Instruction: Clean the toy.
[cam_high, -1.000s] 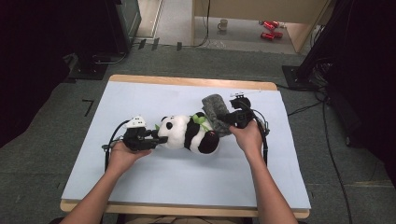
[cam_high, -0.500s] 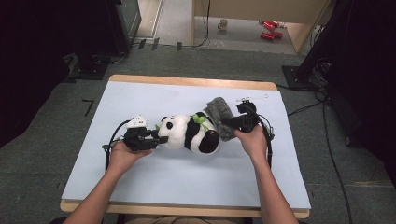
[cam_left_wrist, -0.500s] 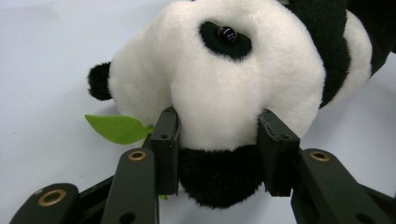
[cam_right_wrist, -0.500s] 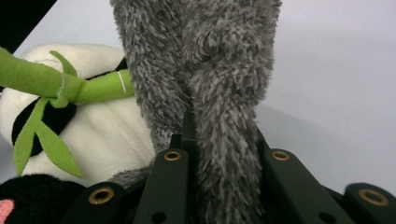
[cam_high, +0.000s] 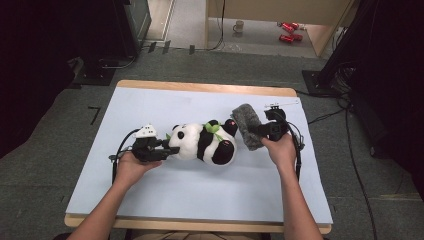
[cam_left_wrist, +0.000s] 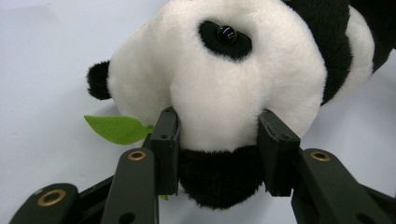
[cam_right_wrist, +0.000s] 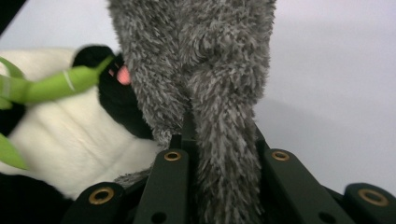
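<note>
Panda plush (cam_high: 204, 145) lies on its side near the middle of the bench (cam_high: 150, 200), head toward the person's left. Left tool (cam_high: 162, 152) is clamped on the panda's muzzle, its pads pressed into the white pile on either side of the black nose (cam_left_wrist: 219, 179). Right tool (cam_high: 257, 131) is closed tight on a grey fuzzy cloth piece (cam_high: 247, 125), which lies against the panda's foot end.

Judgement on the step in hand: the grey piece appears to be coming away from, or going onto, the toy. To do it well, the left tool should hold the head fixed while the right draws along the body's length, low to the bench, without twisting.

Materials: panda is short, soft pile, rounded and compressible, with a glossy bead eye (cam_left_wrist: 227, 33) and felt green leaves (cam_left_wrist: 116, 128). Grey piece is long, shaggy, limp fibre; it bunches in the grip. Bench cover is smooth, matte, pale blue.
</note>
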